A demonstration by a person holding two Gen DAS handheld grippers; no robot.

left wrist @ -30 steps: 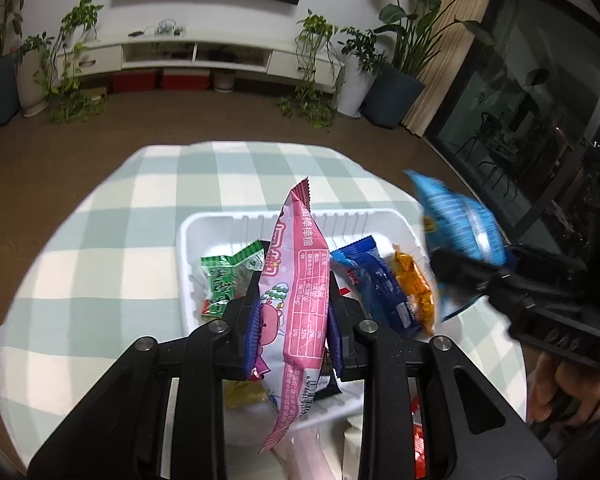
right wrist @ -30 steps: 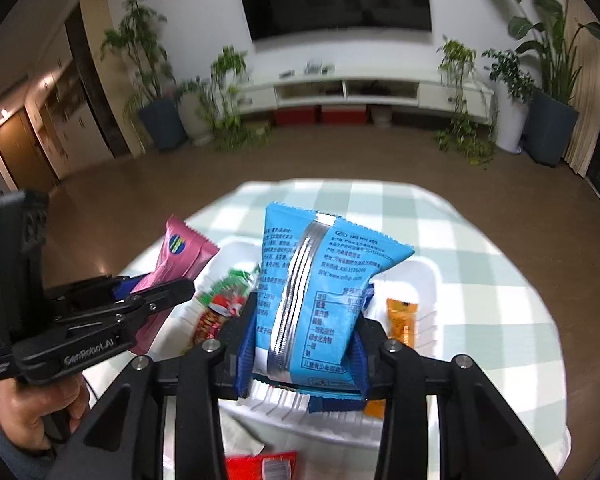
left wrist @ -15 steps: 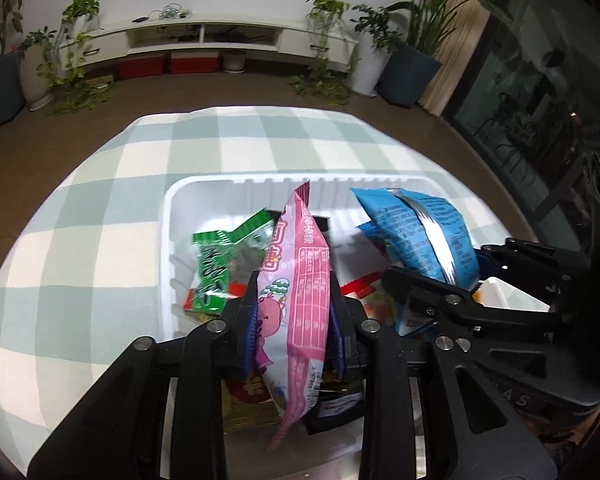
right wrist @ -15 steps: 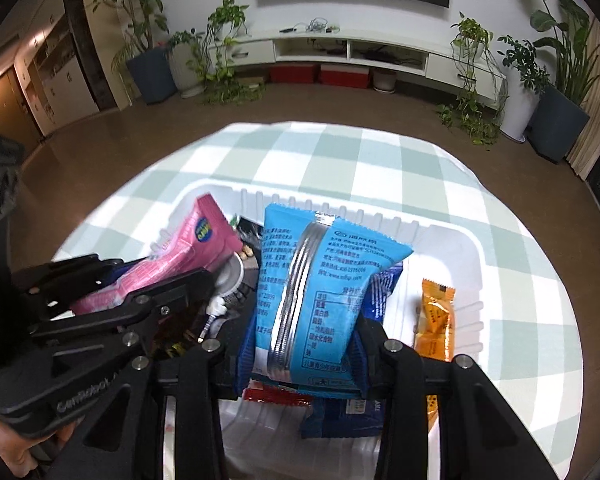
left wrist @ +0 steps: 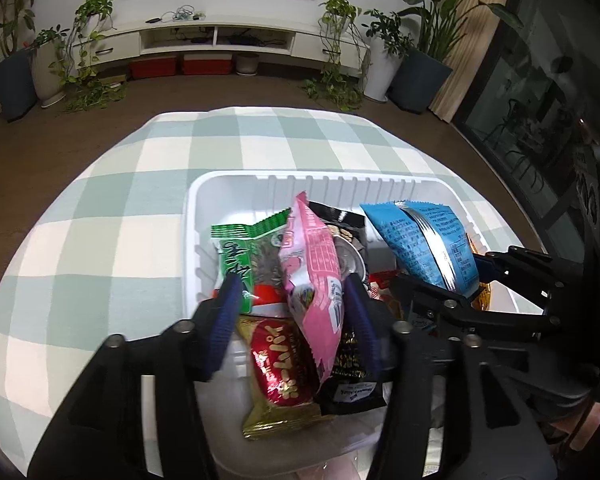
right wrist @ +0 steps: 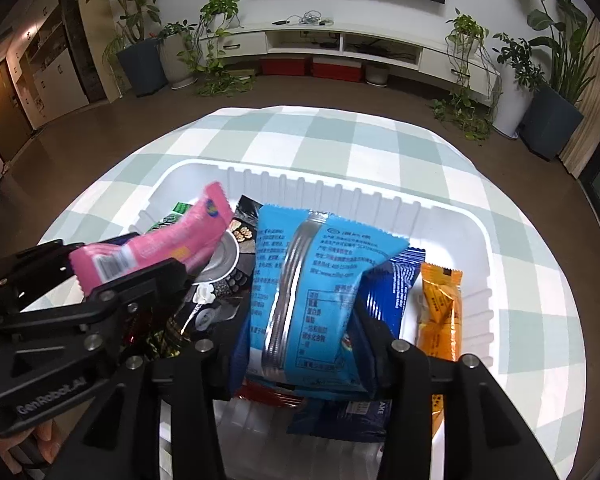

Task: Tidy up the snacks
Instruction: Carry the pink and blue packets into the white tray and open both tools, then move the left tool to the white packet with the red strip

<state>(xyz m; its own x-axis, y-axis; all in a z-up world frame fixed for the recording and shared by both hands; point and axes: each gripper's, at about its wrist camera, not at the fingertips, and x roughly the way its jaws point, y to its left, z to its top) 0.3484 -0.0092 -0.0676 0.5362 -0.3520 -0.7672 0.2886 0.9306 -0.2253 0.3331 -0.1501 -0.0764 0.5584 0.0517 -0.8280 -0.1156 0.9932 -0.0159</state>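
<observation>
Both my tongs hang low over the white bin (left wrist: 228,188), because that is where the snacks are meant to end up.

My left tongs (left wrist: 292,312) are opening. The pink pack (left wrist: 314,276) stands between the jaws, leaning against the right pad with a clear gap at the left one, so I count it as let go. It rests upright on the pile right below my tips: a red-and-gold bar (left wrist: 280,364) nearest me, a black pack (left wrist: 350,376) beside it, a green pack (left wrist: 244,256) just left of the jaws.

My right tongs (right wrist: 300,332) are opening too. The blue pack (right wrist: 312,280) fills the space between the jaws, and both pads look to be against its sides, so I judge it not quite free yet. It stands on a dark blue pack (right wrist: 384,292) under my tips, with an orange sachet (right wrist: 440,304) lying just to the right.

I came in low so neither pack would tip out over the rim when it drops.
</observation>
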